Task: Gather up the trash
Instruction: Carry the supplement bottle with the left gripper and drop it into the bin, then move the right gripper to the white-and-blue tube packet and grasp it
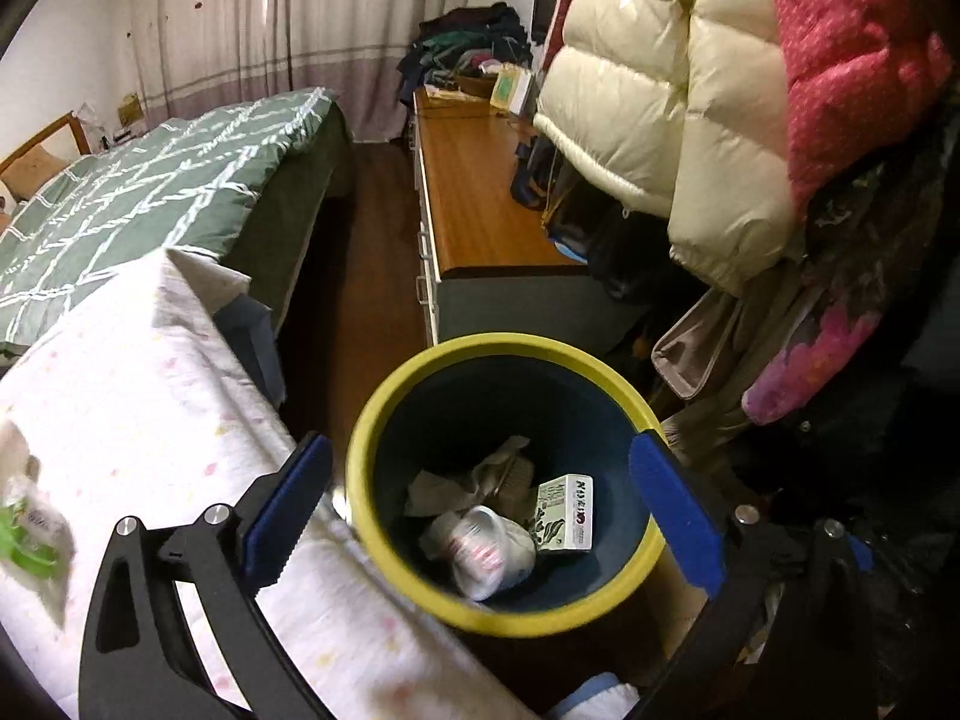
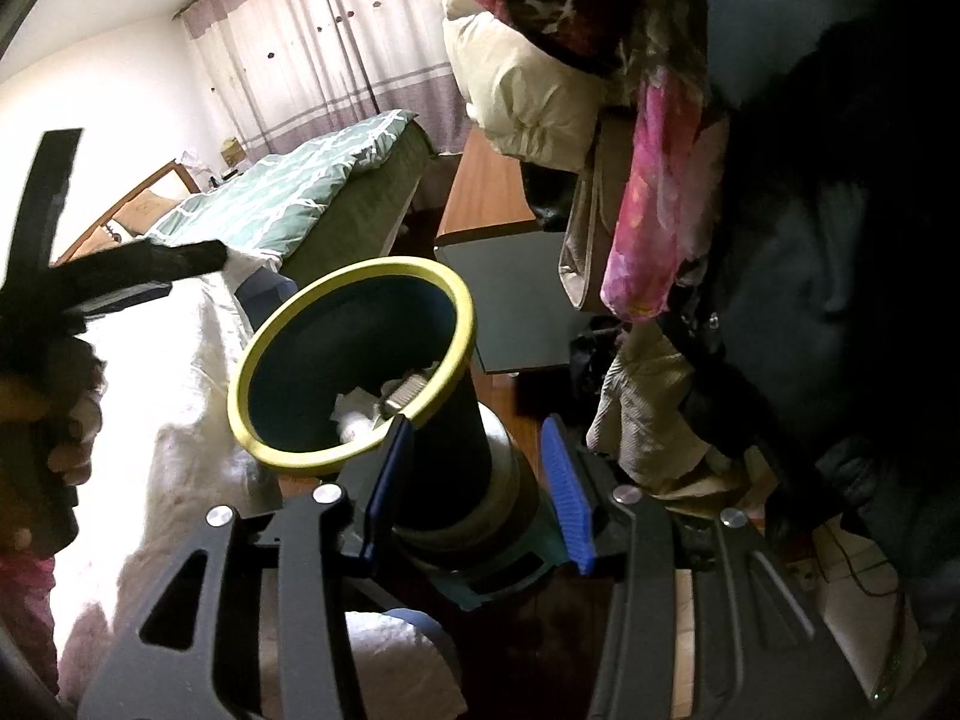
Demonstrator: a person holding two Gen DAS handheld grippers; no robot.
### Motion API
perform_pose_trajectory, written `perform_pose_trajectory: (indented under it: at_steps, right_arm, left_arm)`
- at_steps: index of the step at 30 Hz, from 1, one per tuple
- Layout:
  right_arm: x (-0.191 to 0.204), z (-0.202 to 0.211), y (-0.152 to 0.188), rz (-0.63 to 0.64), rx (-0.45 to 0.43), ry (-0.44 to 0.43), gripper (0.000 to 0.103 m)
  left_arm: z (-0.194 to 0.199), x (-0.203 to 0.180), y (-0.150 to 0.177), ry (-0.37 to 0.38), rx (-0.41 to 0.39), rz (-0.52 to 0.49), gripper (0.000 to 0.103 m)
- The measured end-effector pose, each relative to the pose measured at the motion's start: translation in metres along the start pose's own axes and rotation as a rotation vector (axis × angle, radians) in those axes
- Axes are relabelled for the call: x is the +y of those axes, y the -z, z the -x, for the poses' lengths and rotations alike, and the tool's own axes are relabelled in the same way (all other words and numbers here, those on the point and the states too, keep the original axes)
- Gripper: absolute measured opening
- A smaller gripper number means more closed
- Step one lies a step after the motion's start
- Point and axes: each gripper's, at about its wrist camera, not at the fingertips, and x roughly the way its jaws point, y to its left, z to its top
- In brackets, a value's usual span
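Observation:
A trash bin (image 1: 510, 341) with a yellow rim and a dark blue inside stands beside a white-clothed table (image 1: 150, 390). In it lie a green-and-white carton (image 1: 567, 513), a crumpled white wrapper (image 1: 489, 552) and scraps of paper. My left gripper (image 1: 480, 441) hangs open wide over the bin's mouth, nothing between its blue pads. A blurred green-and-white packet (image 1: 30, 540) lies on the table at far left. In the right wrist view the bin (image 2: 360, 267) sits just ahead of my right gripper (image 2: 477, 423). Its pads stand partly apart, with no item seen gripped.
Puffy cream and pink coats (image 1: 690, 90) hang close on the right, over a heap of dark clothes. A wooden cabinet (image 1: 480, 192) stands behind the bin, a bed with a green quilt (image 1: 150, 180) to the left. A white-and-blue cloth (image 2: 408, 636) lies on the floor.

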Motion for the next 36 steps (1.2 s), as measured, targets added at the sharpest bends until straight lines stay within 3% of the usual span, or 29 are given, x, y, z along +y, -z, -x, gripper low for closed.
perform_pose_trajectory:
  at_steps: [10,19,27,32,36]
  right_arm:
    - [0.031,-0.004,0.005,0.065,0.018,-0.047,0.047]
    - [0.09,-0.01,0.016,0.186,0.062,-0.134,0.048]
    - [0.184,-0.009,0.047,0.386,0.133,-0.301,0.049]
    - [0.26,-0.001,0.076,0.55,0.2,-0.46,0.049]
    - [0.317,0.019,0.097,0.691,0.232,-0.605,0.049]
  left_arm:
    - [0.117,0.048,0.054,-0.054,-0.092,0.104,0.098]
    - [0.241,0.123,0.132,-0.275,-0.211,0.258,0.098]
    - [0.33,0.193,0.221,-0.475,-0.244,0.444,0.098]
    - [0.376,0.22,0.268,-0.586,-0.278,0.534,0.098]
    - [0.4,0.226,0.285,-0.617,-0.31,0.558,0.098]
